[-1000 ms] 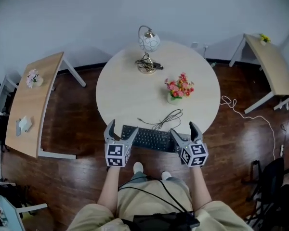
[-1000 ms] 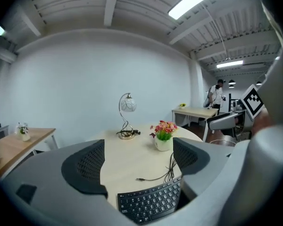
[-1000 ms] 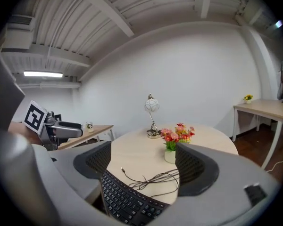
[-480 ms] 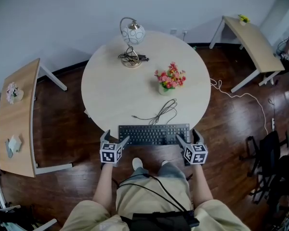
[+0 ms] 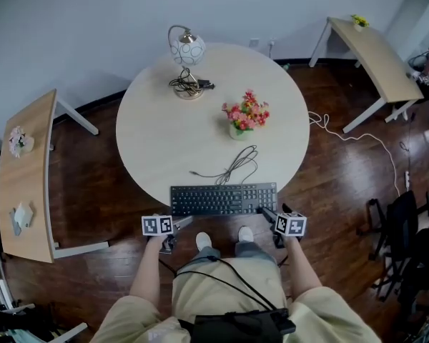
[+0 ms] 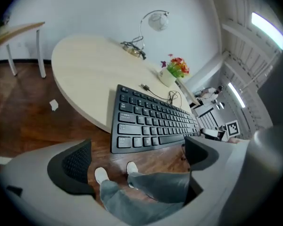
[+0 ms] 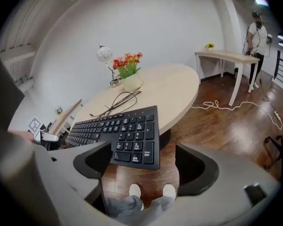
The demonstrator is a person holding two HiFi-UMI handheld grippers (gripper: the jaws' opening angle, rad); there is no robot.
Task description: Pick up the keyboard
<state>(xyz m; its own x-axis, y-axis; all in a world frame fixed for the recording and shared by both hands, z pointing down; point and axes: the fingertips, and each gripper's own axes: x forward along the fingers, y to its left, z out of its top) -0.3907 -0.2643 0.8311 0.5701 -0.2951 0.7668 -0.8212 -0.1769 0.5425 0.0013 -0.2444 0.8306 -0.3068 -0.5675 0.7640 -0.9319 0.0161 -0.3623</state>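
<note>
left tool [image 5: 177, 226], jaws just widened, and right tool [image 5: 272, 212] gape empty beside the keyboard's [image 5: 224, 199] near corners at the bench's [image 5: 164, 134] near edge.

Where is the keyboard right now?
In the head view, the keyboard lies mid-way along the near edge of the round table, jutting slightly over it, with a loose cable just behind it.

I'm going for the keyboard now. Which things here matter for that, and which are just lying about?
For the job:
keyboard, overhanging the round table's near edge
its loose cable
left gripper, jaws have just been opening, nothing between them yet
right gripper, open

Lying about:
lamp
flowers
white cord on the floor
</note>
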